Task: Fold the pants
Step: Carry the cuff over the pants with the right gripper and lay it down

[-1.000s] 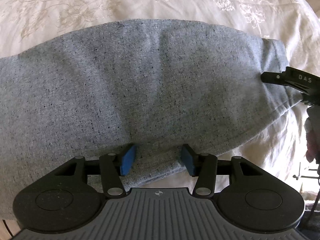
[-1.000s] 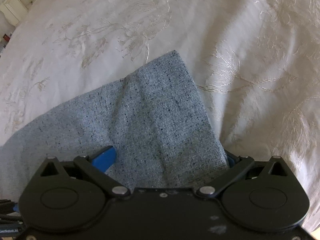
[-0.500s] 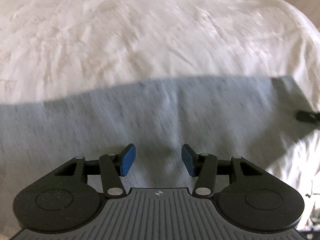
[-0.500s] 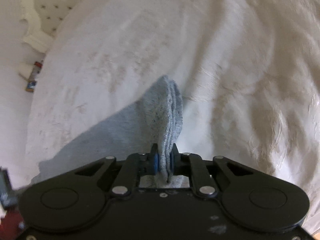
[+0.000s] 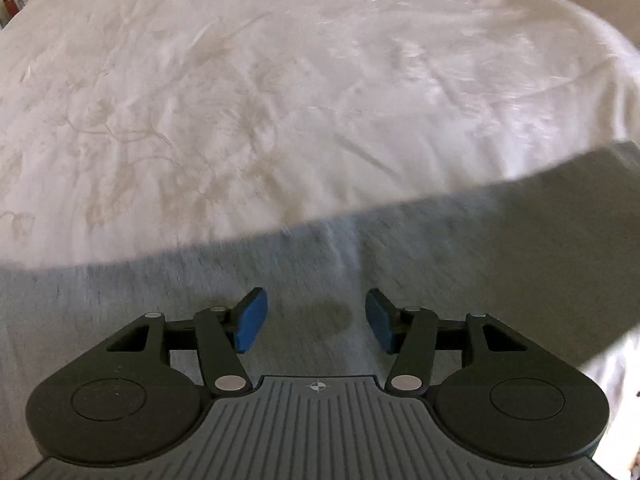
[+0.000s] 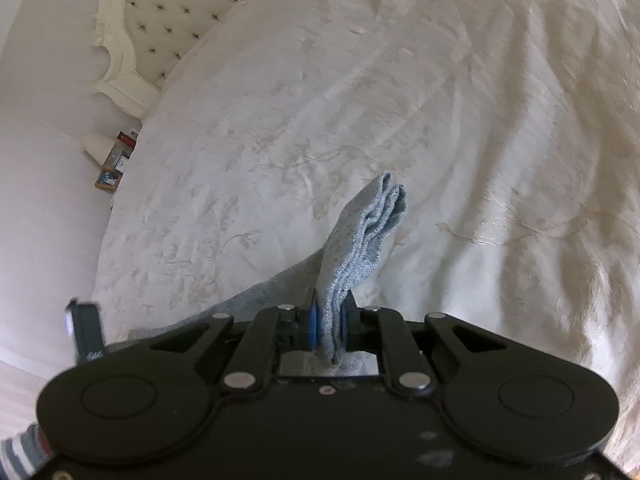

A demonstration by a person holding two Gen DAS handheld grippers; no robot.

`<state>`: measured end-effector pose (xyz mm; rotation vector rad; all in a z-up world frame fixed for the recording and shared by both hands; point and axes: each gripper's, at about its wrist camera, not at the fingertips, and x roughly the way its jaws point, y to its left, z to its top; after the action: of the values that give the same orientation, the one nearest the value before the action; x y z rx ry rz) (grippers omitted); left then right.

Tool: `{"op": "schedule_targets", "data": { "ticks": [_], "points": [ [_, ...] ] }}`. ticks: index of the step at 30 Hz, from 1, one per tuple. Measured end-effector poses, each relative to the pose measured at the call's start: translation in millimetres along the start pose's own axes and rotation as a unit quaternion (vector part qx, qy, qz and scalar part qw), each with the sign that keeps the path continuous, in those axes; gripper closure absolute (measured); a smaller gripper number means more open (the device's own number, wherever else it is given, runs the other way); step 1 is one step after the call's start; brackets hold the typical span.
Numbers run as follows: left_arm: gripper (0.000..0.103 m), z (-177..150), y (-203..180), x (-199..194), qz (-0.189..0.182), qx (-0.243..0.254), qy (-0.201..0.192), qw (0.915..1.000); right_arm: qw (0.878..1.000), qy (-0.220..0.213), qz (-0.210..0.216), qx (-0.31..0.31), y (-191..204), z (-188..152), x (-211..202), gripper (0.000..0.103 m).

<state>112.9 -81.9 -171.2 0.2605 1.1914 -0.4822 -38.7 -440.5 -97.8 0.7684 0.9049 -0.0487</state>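
The grey pants (image 6: 360, 240), spread on the bed (image 6: 480, 120), are pinched at one bunched corner by the right gripper (image 6: 329, 326). The left gripper (image 5: 314, 320) is seen above the cloth, jaws opening with nothing clamped. A clean fold is judged best served if the corner is kept taut and carried over evenly.

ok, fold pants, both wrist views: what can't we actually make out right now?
- Left wrist view: pants smeared by motion blur; whether the opening left gripper touches the cloth is unclear.
- Right wrist view: right gripper is shut on a bunched layered edge; its body hides the rest.
- Dark object at left: blurred, unidentifiable.
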Motion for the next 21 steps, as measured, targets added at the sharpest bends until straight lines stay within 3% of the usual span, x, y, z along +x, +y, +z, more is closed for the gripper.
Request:
{"op": "schedule_targets", "data": {
  "ticks": [5,7,11,17,21],
  "points": [
    [0.050,-45.3,-21.1,10.0,-0.060,0.067,0.061,0.9941,1.000,-0.012,-0.001,0.000,20.0,-3.1,-5.8,0.091],
    [0.050,-56.2,-23.4,7.7,-0.059,0.091,0.052,0.9927,1.000,-0.016,0.002,-0.008,32.8,-3.8,-6.7,0.091],
    [0.050,-55.0,6.2,-8.6,-0.084,0.025,0.031,0.9957,0.999,-0.026,0.020,-0.034,76.7,-9.7,-14.5,0.091],
    [0.050,-53.4,84.4,-26.0,-0.072,-0.058,0.012,0.9956,0.994,-0.020,0.062,-0.082,162.2,-34.1,0.9,0.091],
    [0.050,-65.9,139.0,-36.6,-0.053,-0.099,0.007,0.9936,0.991,0.015,0.080,-0.109,214.0,-68.2,39.8,0.091]
  ]
}}
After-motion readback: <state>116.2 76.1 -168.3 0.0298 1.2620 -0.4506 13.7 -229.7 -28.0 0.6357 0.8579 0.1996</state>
